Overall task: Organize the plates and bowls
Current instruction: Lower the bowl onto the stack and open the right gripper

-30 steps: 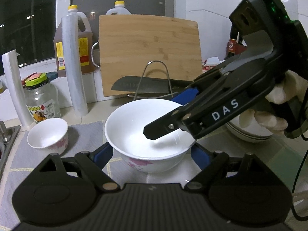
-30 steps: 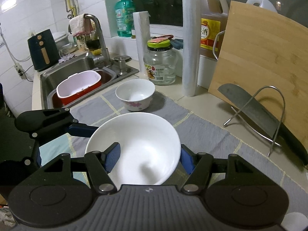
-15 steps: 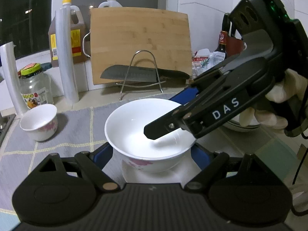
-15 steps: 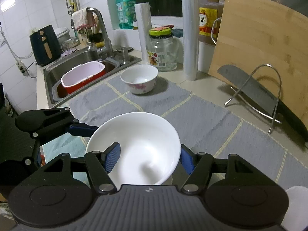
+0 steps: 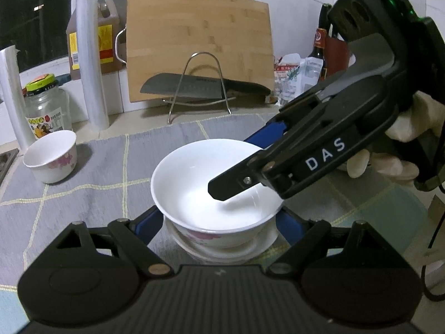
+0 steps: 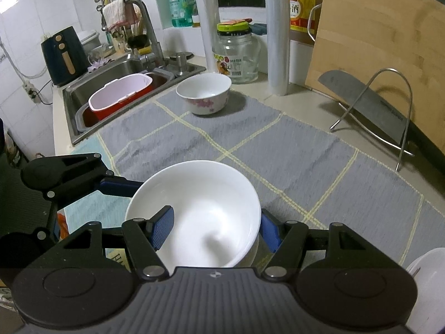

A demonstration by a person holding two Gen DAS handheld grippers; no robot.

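- Two grippers share one big white bowl (image 5: 219, 186); it sits low over a white dish (image 5: 222, 250) directly underneath, on the grey checked cloth (image 6: 278, 150) covering the table. Whether bowl and dish already touch, I can't tell.
- The right gripper (image 6: 214, 228) pinches the bowl's wall, one of its fingers inside, the other outside the rim.
- The left gripper (image 5: 219, 222) straddles the bowl's sides, fingers spread around it; contact looks likely but isn't certain.
- The drop is straight down, so both hands are equally near.
- A smaller floral bowl (image 6: 204, 93) stands well apart, toward the sink (image 6: 83, 94).
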